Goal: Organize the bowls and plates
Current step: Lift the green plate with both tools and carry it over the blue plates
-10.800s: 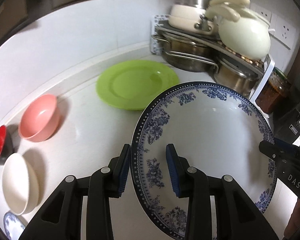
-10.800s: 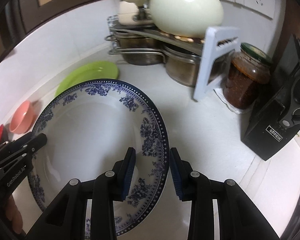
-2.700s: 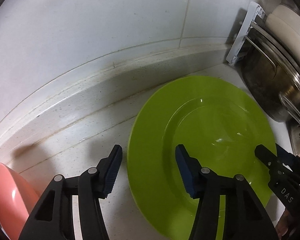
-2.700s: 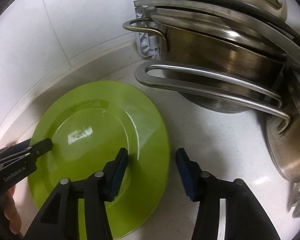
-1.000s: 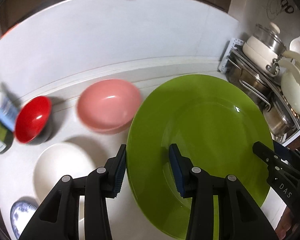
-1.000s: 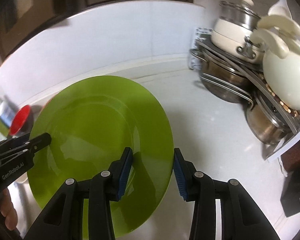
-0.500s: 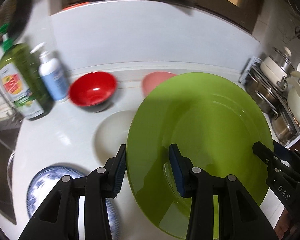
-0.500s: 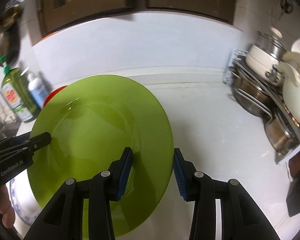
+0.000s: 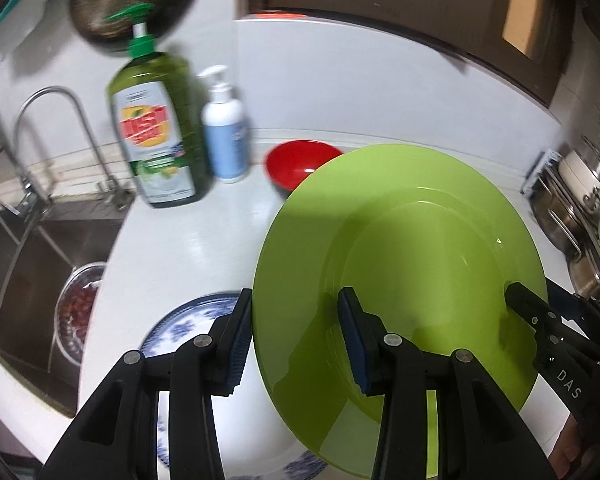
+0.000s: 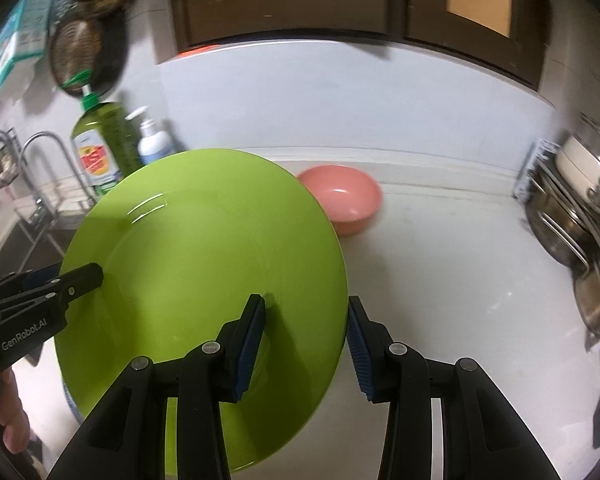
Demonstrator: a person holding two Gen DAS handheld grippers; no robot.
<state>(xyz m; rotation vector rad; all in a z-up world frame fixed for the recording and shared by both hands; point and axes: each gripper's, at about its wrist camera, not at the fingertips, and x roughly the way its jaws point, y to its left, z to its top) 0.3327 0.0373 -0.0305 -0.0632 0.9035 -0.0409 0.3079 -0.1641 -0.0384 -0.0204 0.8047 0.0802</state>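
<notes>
While each hand-held gripper (image 9: 294, 334) (image 10: 306, 334) pinches opposite rims, the green plate (image 9: 400, 280) hangs face-up, nearly level.

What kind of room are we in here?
Most likely a home kitchen. A steel sink with a curved faucet sits beside the white countertop, a green dish soap bottle stands at the wall, and stacked pots fill a rack on the right.
</notes>
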